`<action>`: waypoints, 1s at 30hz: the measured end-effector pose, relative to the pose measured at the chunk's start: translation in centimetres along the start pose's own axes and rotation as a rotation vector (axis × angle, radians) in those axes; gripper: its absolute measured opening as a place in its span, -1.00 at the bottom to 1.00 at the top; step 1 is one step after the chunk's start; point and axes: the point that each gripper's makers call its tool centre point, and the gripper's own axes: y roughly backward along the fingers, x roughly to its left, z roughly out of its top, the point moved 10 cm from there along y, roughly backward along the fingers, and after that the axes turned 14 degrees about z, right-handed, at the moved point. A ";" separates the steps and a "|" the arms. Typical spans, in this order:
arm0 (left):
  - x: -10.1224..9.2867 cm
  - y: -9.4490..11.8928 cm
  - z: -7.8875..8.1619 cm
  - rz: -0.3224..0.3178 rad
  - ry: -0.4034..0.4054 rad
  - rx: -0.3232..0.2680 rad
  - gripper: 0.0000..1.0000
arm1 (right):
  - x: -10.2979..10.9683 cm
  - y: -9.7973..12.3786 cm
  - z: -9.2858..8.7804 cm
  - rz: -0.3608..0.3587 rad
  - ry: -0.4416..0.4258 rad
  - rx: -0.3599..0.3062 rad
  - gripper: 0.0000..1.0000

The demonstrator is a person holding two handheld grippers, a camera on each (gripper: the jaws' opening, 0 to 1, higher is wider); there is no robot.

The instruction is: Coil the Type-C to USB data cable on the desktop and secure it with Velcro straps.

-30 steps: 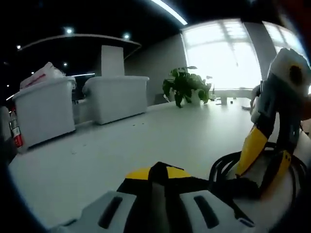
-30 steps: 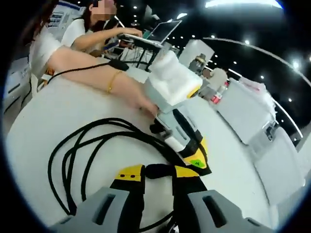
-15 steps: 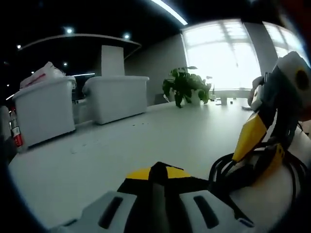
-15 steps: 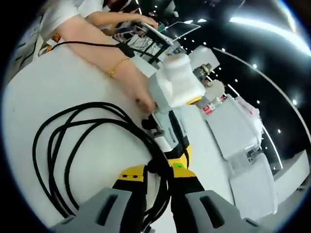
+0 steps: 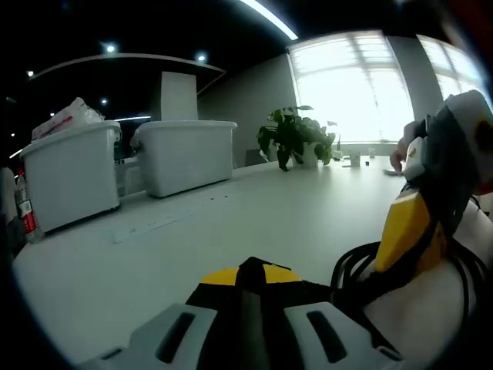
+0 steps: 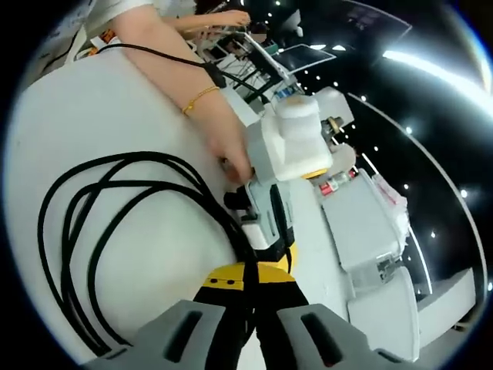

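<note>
Black cable (image 6: 115, 231) loops spread left of the right gripper (image 6: 245, 289), whose jaws pinch its gathered strands, the left gripper (image 6: 266, 223) closed just above.

Black data cable (image 6: 85, 231) lies loosely coiled on the white desktop (image 6: 54, 131).

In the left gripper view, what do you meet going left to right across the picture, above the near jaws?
Red-labelled bottle at the far left, first white bin, second white bin, potted plant, then the right gripper over the black cable.
</note>
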 end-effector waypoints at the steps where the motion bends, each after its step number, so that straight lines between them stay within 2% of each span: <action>1: 0.0 0.0 0.0 0.000 0.000 0.000 -0.78 | 0.0 0.0 0.0 0.014 -0.006 -0.015 -0.97; 4: -0.1 0.0 0.0 -0.004 -0.002 0.000 -0.79 | -0.4 -0.1 -0.2 0.034 -0.055 -0.075 -0.97; 7: -0.1 0.1 0.0 -0.012 -0.003 0.001 -0.81 | -2.0 -0.1 -1.4 0.034 -0.217 -0.159 -0.98; 9: -0.1 0.1 0.0 -0.013 -0.003 0.001 -0.81 | -2.8 -0.5 -2.3 0.046 -0.296 -0.191 -0.98; 16: -0.1 0.1 0.0 -0.010 -0.001 0.004 -0.86 | -4.3 -1.5 -4.4 0.076 -0.481 -0.288 -0.98; 26: 0.0 -0.1 0.0 0.002 -0.004 0.006 -0.88 | -5.3 -2.5 -5.5 0.083 -0.575 -0.303 -0.98; 27: 0.2 0.0 0.1 0.012 -0.012 0.006 -0.85 | -5.2 -2.5 -5.5 0.082 -0.579 -0.301 -0.98; 30: 1.2 -0.1 0.3 0.103 0.020 -0.011 -0.79 | -5.2 -2.5 -5.7 0.086 -0.590 -0.286 -0.98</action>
